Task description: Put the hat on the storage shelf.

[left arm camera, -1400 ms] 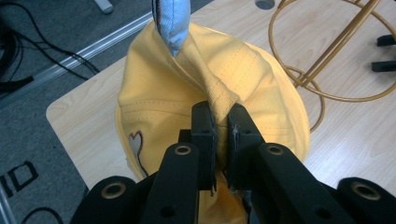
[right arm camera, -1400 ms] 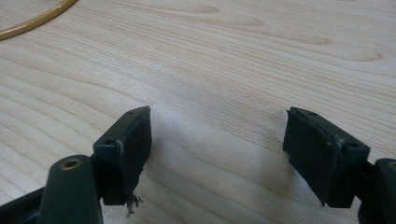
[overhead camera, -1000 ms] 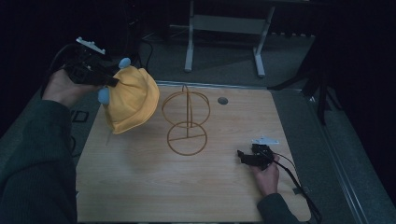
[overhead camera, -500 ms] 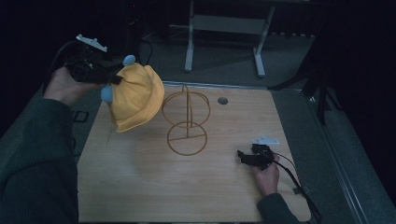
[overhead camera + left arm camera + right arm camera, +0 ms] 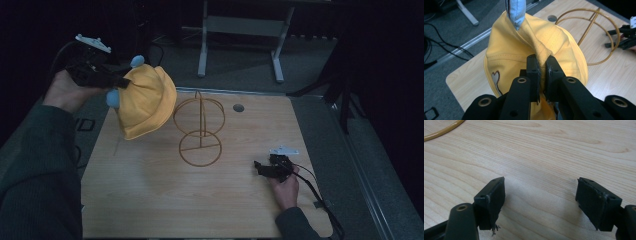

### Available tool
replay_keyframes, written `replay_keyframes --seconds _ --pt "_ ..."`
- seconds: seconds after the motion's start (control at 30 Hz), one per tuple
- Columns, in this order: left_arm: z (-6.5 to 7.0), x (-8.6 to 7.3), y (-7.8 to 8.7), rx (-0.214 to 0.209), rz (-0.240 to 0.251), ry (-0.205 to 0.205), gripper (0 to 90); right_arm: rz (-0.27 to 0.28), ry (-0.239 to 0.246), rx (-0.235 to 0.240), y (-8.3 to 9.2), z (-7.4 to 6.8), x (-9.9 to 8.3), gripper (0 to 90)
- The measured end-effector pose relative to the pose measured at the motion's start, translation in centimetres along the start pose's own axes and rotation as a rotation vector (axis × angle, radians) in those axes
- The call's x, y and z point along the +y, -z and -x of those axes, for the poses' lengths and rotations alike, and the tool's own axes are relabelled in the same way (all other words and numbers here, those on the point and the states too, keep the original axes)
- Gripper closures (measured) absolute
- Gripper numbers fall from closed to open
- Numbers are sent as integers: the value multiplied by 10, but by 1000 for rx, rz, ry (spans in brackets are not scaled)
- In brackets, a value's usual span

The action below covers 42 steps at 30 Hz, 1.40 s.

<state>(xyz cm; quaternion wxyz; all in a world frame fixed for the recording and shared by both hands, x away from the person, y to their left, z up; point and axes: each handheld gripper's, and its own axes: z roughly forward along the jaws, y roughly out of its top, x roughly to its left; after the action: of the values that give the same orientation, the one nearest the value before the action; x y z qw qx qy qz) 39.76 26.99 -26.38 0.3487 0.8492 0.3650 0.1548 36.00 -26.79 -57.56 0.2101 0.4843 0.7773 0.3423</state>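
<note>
High view, left gripper: the left gripper (image 5: 116, 84) is held up in the air over the bench's far left corner, in the person's left hand (image 5: 67, 92), with its jaws clamped on a fold of the yellow hat (image 5: 145, 102).
High view, hat: the yellow hat hangs from that grip, clear of the wooden bench (image 5: 150, 200), just left of the wire hat stand (image 5: 200, 131); two pale blue ears (image 5: 137, 61) stick out of it near the jaws.
High view, stand: the wire hat stand is upright near the middle of the bench, a ring base with hoops rising above it; whether the hat's edge touches it I cannot tell.
High view, right gripper: the right gripper (image 5: 261, 167) rests low on the bench near its right edge, in the person's right hand (image 5: 285, 187), well apart from the hat.
Left gripper view, grip: the two black jaws stand close together, pinching a bunched ridge of yellow cloth (image 5: 541, 53); a blue ear (image 5: 515, 11) rises above, and a small pale patch (image 5: 496, 78) shows on the hat's side.
Left gripper view, background: the wire hoops (image 5: 599, 32) lie behind the hat, over the bench.
Right gripper view, jaws: the jaws stand wide apart with bare wood grain (image 5: 541, 170) between them.
Right gripper view, stand: a curve of the stand's ring (image 5: 442, 131) shows at the top left corner.
</note>
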Motion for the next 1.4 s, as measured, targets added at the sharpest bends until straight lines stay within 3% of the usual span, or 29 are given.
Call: replay_keyframes --seconds 0.2,0.8,1.4 --pt "1 1 3 -18 30 -2 835 0 1 -1 0 0 0 236" --pt "10 8 8 -39 55 -43 835 0 1 1 0 0 0 236" --pt "24 19 5 -64 59 -86 835 0 1 1 0 0 0 236"
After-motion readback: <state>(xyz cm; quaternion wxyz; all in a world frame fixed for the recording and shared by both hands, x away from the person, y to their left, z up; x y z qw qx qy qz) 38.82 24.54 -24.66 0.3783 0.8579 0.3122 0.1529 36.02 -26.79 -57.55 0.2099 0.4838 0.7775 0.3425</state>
